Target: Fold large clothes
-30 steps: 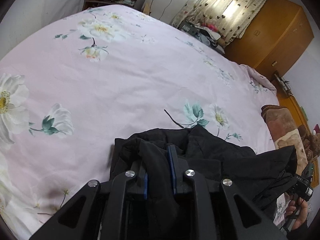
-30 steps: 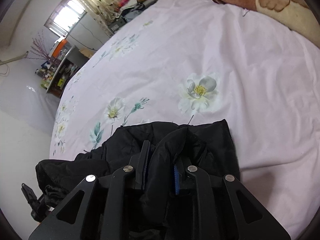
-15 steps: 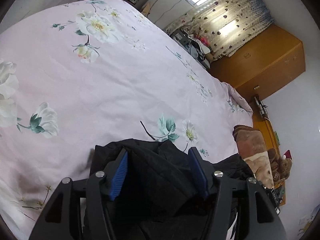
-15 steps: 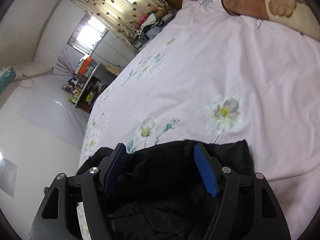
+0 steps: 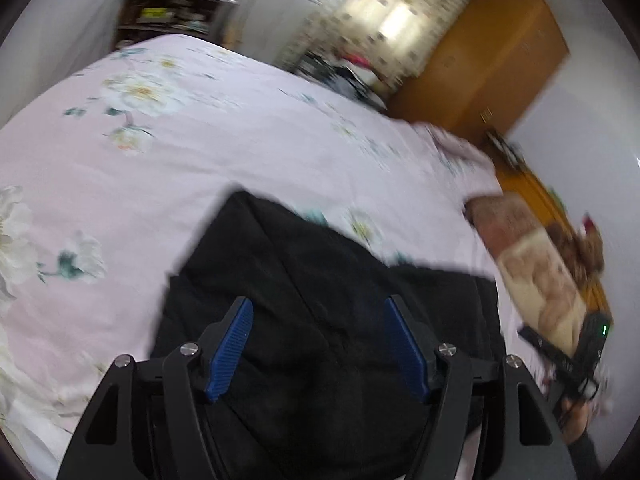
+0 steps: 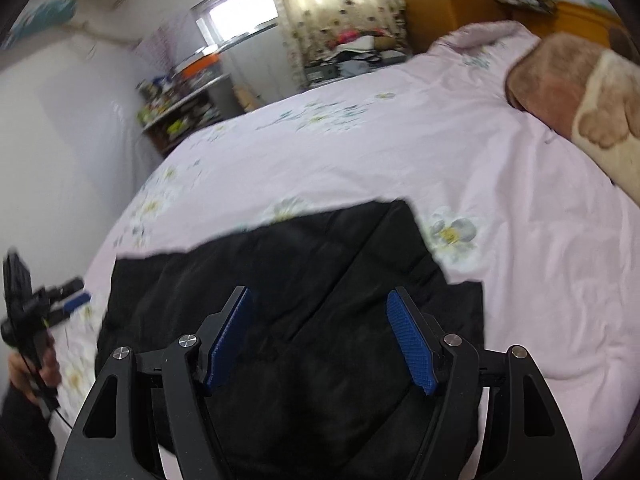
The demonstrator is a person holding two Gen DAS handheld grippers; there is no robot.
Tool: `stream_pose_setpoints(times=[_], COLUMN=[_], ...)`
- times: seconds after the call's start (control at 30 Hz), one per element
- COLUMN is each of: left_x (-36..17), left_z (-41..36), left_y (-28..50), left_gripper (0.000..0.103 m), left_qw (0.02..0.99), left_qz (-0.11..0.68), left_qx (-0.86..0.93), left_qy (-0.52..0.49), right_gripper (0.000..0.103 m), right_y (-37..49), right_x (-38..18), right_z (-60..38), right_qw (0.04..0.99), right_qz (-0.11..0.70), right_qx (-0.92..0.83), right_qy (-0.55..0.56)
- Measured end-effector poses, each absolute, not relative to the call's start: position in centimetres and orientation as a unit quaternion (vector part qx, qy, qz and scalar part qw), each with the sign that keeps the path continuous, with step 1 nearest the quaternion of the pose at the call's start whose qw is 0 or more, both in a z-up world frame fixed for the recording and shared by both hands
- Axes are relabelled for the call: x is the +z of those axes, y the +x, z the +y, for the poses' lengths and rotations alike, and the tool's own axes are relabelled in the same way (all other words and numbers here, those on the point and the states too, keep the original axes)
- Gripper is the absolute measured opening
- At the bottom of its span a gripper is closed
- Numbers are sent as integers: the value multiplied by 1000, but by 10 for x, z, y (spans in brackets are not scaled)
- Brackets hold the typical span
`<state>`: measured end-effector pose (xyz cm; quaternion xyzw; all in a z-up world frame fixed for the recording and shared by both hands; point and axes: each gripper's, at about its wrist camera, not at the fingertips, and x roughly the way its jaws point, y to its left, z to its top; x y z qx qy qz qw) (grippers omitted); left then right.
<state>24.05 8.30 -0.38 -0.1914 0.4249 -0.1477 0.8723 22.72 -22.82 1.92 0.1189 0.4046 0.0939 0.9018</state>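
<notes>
On the pink flowered bedspread (image 5: 248, 152), close to its near edge, lies the black garment (image 5: 320, 280), folded into a rough block. Above it the left gripper (image 5: 318, 306) hangs with its blue pads (image 5: 230, 346) spread wide and nothing between them. The right gripper (image 6: 320, 294) is likewise released over the same cloth, and a brown blanket (image 6: 560, 88) sits toward the bed's far right corner.

Both wrist views look down closely, sharing the black garment (image 5: 320, 280) on the bed (image 6: 520, 240).
</notes>
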Motion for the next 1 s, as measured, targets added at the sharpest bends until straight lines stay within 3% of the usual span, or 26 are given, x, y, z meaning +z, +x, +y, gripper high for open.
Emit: stream_pose_setpoints(times=[0.17,0.3,0.7,1.0], left_x=[-37,-47,-35,-91], left_z=[26,7,19,47], left_y=[216,237,313,356], left_gripper=[70,70,70,75], left_qw=[862,878,897,895], left_qz=[455,443,432,444], left_qx=[-191,-169,-95,-39], left_qy=[-120,-68,-8,-22], right_gripper=[70,70,72,72], right_y=[199,223,282,334], right_x=[-16,-40,-33,-85], right_z=[-184,-180,-206,-229], right_qw=[895,894,898,873], right_qz=[426,438,439,485], right_qx=[126,93,42,-1], right_qy=[37,-8,3,49])
